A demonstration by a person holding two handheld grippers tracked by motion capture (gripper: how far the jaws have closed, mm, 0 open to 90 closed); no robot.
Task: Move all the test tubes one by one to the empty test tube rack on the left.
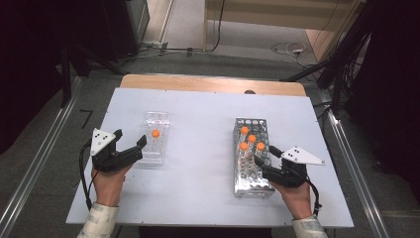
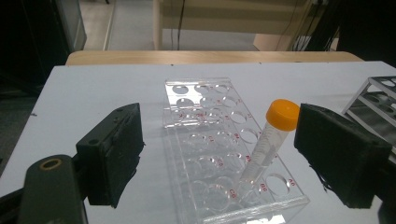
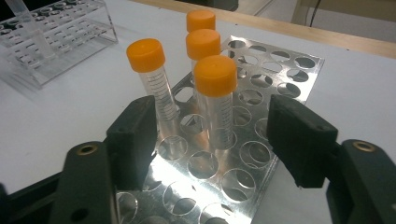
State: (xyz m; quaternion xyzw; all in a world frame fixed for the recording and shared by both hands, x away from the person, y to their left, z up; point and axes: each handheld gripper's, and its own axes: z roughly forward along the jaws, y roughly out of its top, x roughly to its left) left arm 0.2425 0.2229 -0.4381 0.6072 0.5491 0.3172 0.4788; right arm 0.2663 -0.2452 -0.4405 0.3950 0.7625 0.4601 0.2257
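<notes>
The nearest orange-capped clear plastic tube stood upright in the shiny perforated metal rack — long axis vertical, cap up — so the right gripper could take it from the side; its jaws straddled it unclenched, pads apart from it. The left gripper waited released around the clear acrylic rack, steadying nothing yet.

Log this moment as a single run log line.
right gripper: open, around nearest orange-capped clear tube in metal rack | left gripper: open, at clear plastic rack holding one tube
</notes>
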